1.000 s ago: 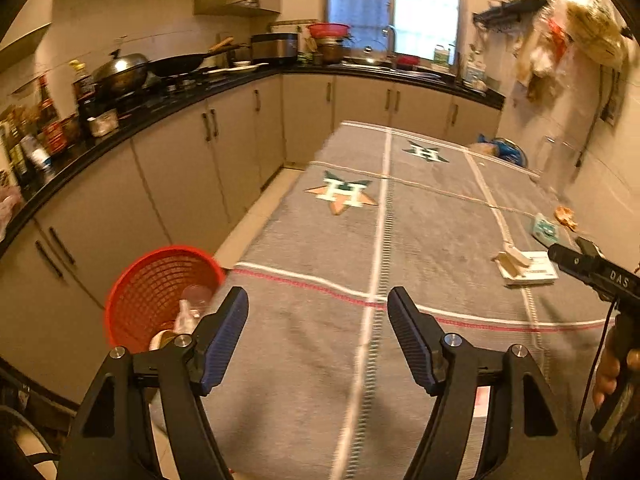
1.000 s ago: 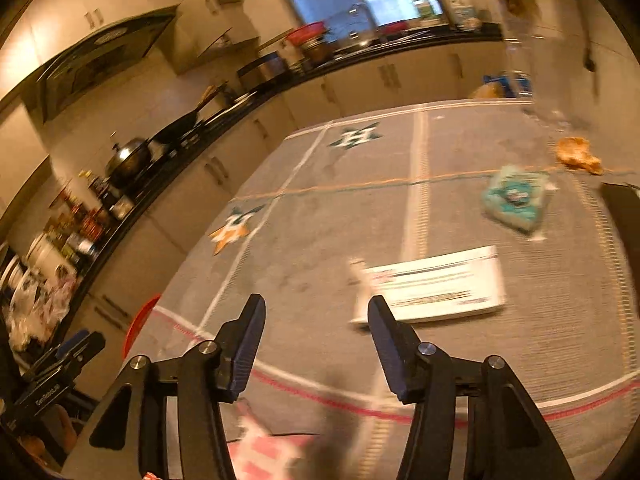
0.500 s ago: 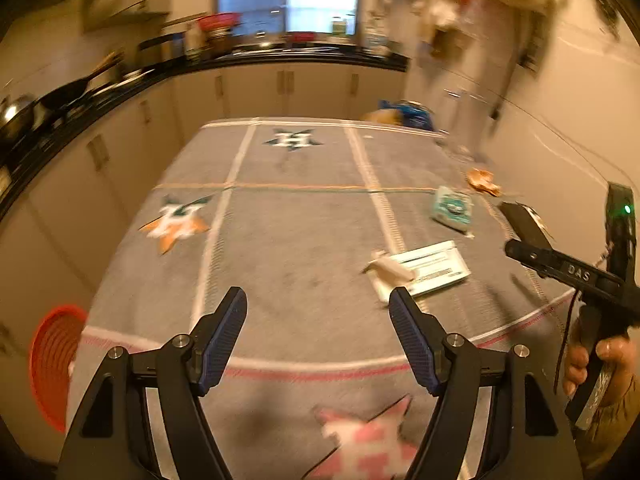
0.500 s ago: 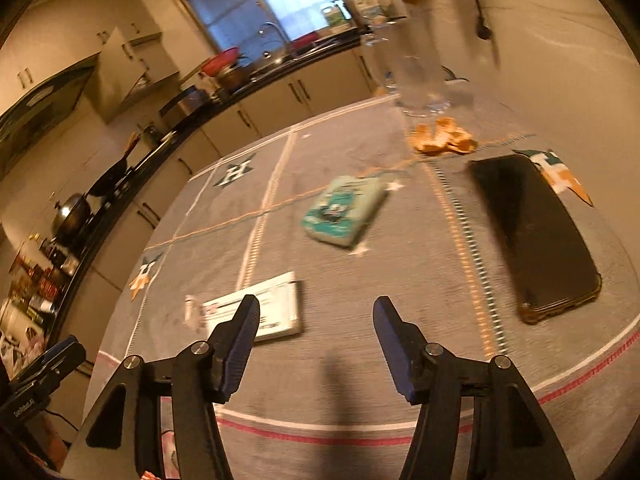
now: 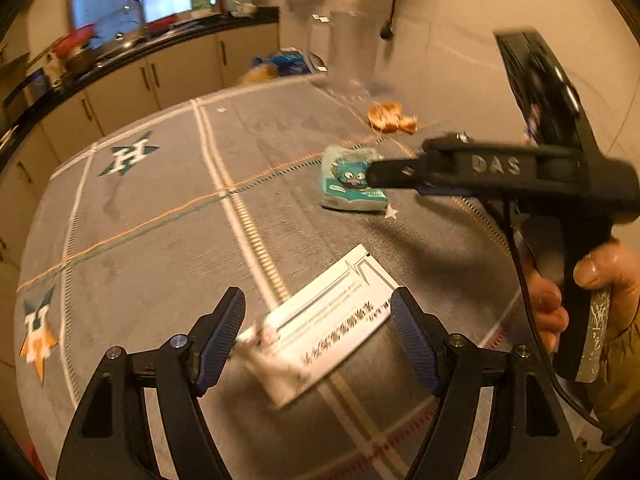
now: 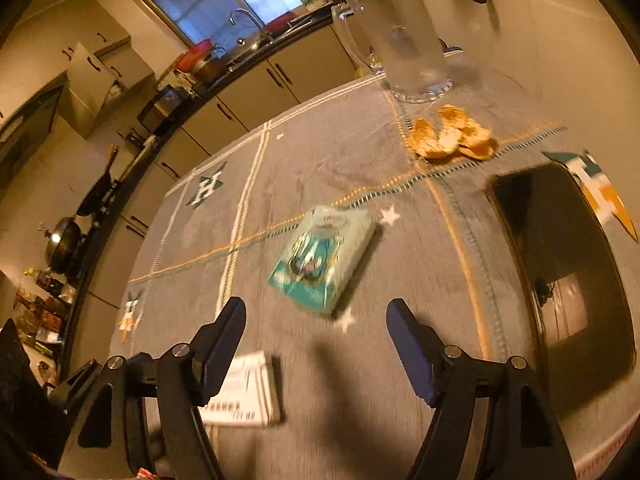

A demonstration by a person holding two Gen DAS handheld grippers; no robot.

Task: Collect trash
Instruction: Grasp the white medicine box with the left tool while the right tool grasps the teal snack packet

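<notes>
A flat white printed cardboard box (image 5: 326,320) lies on the grey cloth-covered table (image 5: 160,216), a crumpled white scrap (image 5: 272,354) touching its near end. The left claw (image 5: 318,340) hangs just over it, spread wide with nothing between its blue-padded fingers (image 5: 222,334), which straddle the box's near part. Farther along the cloth sits a teal plastic packet with a cartoon face (image 6: 324,258), and the right claw (image 6: 316,344) hovers just short of it, also wide apart and empty. Beyond the packet lies a small heap of orange peel (image 6: 452,138), with a clear glass mug (image 6: 396,36) standing behind it near the wall. A black phone (image 6: 568,272) lies flat to the right of the packet, well apart from the box. The person's right hand (image 5: 588,292) grips the right claw's handle.
</notes>
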